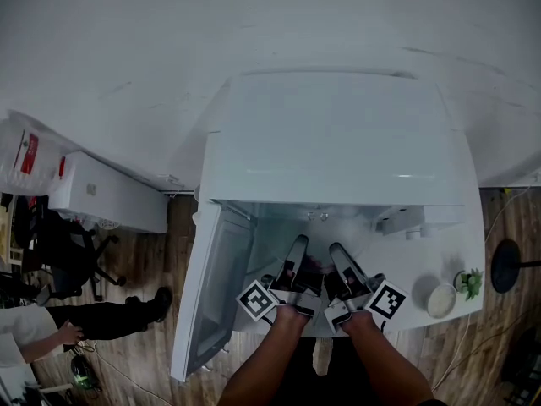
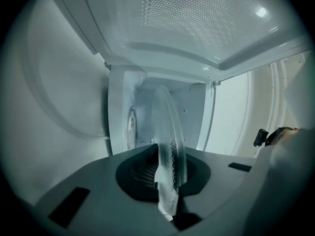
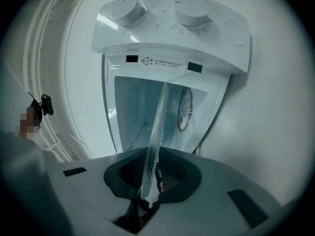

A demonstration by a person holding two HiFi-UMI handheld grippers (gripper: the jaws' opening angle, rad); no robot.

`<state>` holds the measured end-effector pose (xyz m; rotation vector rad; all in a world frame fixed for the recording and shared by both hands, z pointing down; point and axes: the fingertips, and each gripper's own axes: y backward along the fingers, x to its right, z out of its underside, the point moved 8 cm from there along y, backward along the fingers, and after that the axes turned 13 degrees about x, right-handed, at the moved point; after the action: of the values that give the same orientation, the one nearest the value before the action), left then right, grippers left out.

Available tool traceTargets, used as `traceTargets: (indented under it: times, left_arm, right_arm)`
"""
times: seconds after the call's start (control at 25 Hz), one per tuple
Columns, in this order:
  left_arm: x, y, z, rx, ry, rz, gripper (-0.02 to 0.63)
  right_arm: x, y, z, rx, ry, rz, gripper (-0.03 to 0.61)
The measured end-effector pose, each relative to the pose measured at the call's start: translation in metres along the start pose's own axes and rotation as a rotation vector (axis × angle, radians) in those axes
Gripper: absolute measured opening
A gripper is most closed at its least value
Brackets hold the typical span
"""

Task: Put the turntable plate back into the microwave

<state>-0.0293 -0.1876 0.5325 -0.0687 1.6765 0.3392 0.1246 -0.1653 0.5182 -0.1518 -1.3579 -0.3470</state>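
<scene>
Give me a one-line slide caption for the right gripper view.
Right gripper, jaws shut on the glass turntable plate held edge-on, facing the open microwave.

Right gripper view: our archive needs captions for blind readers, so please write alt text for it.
The right tool grips the rim of the glass turntable plate, seen edge-on, held toward the open microwave cavity. A roller ring shows inside, and two control knobs sit on its panel at the frame's top.

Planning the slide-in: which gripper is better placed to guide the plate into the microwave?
Probably right. Both grippers clamp the plate at the microwave mouth, but the open door crowds the left gripper; the right gripper has freer room.
</scene>
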Motion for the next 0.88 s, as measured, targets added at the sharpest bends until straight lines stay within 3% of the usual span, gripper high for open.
traceTargets:
  times: [0.44,0.88]
  left_arm:
    - [-0.016,-0.032,-0.011,-0.051,-0.063,0.007,0.051]
    - [-0.022,-0.038,-0.024,-0.049,-0.121,-0.003,0.074]
  right_arm:
    - [0.018,-0.031,-0.01,0.03,-0.094,0.002,0.049]
    - [0.034,-0.059,-0.011,0.045,-0.149,0.008,0.049]
